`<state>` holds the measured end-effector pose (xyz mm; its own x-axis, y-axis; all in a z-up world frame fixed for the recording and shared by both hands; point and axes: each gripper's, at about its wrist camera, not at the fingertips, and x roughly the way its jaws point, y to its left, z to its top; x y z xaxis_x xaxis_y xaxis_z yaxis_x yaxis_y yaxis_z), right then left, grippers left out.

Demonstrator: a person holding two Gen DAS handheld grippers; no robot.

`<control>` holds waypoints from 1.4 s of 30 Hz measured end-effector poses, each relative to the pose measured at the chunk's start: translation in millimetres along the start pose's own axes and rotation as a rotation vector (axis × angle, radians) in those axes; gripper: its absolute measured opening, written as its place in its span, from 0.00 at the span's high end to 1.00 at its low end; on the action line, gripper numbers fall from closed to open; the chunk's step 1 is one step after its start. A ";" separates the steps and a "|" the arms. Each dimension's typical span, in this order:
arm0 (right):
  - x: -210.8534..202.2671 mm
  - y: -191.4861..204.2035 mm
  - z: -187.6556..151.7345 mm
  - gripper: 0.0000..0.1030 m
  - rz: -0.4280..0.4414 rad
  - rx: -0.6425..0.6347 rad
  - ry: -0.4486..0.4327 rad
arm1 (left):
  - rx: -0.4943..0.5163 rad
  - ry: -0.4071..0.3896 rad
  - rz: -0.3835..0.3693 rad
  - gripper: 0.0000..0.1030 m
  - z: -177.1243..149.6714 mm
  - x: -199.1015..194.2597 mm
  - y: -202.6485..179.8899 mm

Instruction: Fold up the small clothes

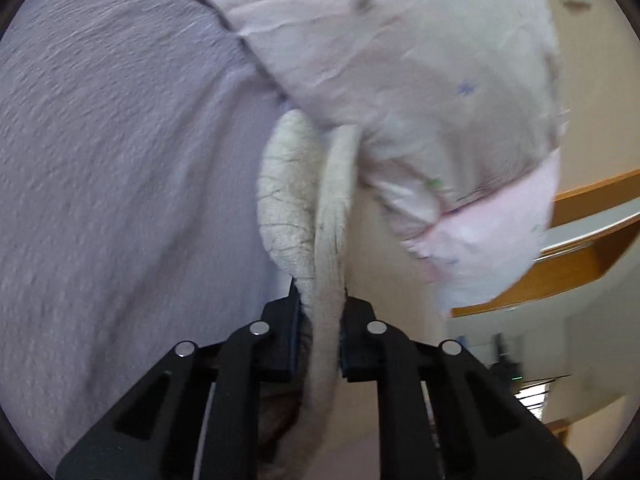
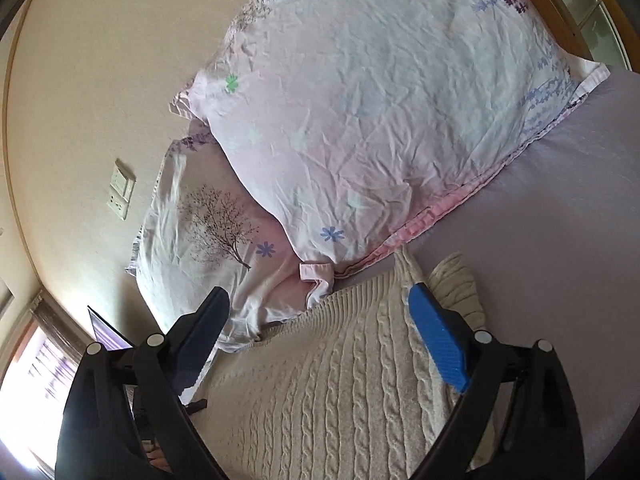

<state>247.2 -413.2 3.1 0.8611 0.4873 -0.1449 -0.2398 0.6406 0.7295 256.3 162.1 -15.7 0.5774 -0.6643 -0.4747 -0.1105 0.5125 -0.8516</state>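
Note:
A cream cable-knit sweater (image 2: 332, 380) lies on the lilac bed sheet (image 2: 560, 240), its top end toward the pillows. My right gripper (image 2: 320, 312) is open just above it, one finger on each side of the knit, holding nothing. In the left wrist view my left gripper (image 1: 320, 300) is shut on a cream ribbed strip of the sweater (image 1: 330, 216), which is lifted and runs away from the jaws to a rounded knit end (image 1: 286, 184). The left view is blurred.
Two pink floral pillows (image 2: 380, 100) lie at the head of the bed, the lower one (image 2: 208, 232) against the beige wall with a switch plate (image 2: 122, 188). A wooden bed frame (image 1: 576, 264) shows at the right. A bright window (image 2: 36, 380) is at lower left.

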 end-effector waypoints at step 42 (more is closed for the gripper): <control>32.8 -34.8 -5.1 0.63 -0.081 0.087 0.387 | 0.322 0.274 0.050 0.53 -100.5 176.1 -134.6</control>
<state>281.5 -416.5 -30.4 0.6397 0.6350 -0.4331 -0.1243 0.6416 0.7569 291.5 -78.5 -7.0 0.3364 -0.7321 -0.5923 0.1503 0.6626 -0.7337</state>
